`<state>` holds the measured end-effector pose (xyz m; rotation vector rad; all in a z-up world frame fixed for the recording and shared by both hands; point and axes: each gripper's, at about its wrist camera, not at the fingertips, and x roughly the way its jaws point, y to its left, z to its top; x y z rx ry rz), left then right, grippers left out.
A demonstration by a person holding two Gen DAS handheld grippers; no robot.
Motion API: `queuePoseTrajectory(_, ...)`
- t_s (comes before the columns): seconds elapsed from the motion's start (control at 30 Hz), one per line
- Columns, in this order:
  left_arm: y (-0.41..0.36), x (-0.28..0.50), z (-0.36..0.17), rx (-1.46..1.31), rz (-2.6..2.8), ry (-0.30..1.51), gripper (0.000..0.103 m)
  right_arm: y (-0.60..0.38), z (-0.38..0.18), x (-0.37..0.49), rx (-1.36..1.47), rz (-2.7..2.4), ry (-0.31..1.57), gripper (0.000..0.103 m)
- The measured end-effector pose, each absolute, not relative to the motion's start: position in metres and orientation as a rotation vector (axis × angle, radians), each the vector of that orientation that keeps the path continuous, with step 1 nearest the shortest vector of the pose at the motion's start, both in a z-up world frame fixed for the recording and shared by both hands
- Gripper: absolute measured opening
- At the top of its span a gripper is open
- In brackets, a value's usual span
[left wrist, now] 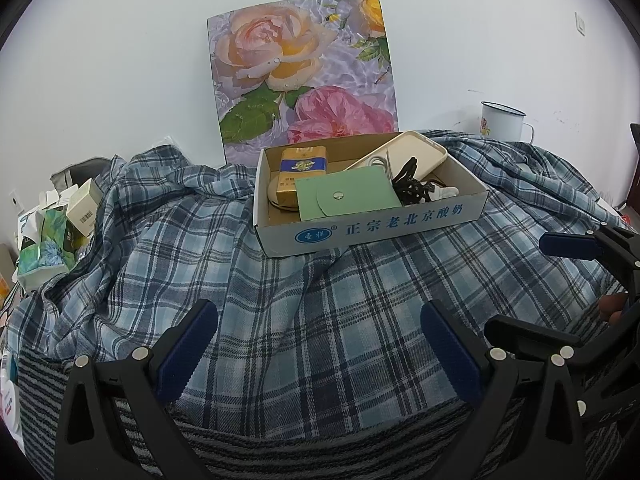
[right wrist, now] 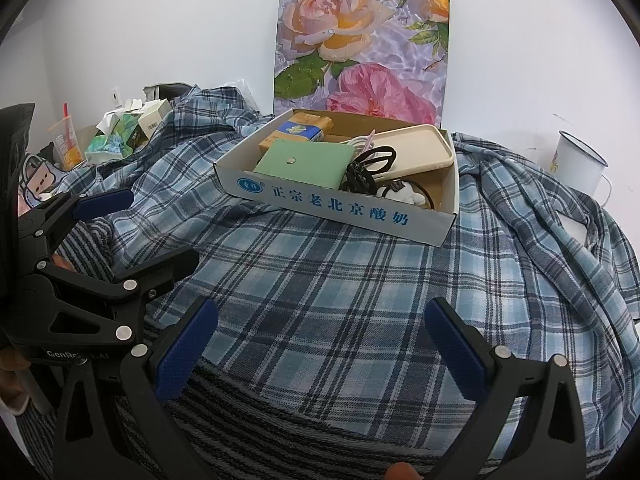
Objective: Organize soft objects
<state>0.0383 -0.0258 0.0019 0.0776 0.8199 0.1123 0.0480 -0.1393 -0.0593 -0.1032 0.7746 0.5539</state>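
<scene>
Both grippers low over the plaid shirt [left wrist: 320, 300], side by side. Left gripper [left wrist: 318, 344]: fingers spread wide, nothing between the blue pads, plaid fabric showing in the gap. Right gripper [right wrist: 320, 344]: same, fingers wide apart and empty. In the left wrist view the right gripper sits at the right edge; in the right wrist view the left gripper sits at the left edge.

Plaid shirt: blue-and-white check, spread loosely over the whole surface, rumpled into folds at far left and at right. At the near edge it lies over a grey striped fabric [right wrist: 256, 420], which shows below and left of the shirt.

Cardboard box [left wrist: 376, 228]: rests on the shirt, far of both grippers, blue Chinese lettering on the near wall. Inside: green pouch [left wrist: 348, 196] with a snap, yellow-and-blue pack [left wrist: 304, 168], cream tray [left wrist: 416, 152] leaning tilted on the far wall, black cord [left wrist: 412, 188] tangled at the right end.

Floral board [left wrist: 304, 76] upright against the wall behind the box. White enamel mug [left wrist: 502, 120] far right. Tissue pack [left wrist: 40, 248] and small boxes far left.
</scene>
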Motion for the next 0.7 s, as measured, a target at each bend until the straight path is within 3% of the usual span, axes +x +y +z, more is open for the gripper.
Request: queuePoseTrajectory(0.7, -0.0258, 0.0379, 0.0024, 0.079, 0.112, 0.821, 0.103, -0.1394, -0.0588, 0.0496, -0.102, 0.556, 0.775, 0.103)
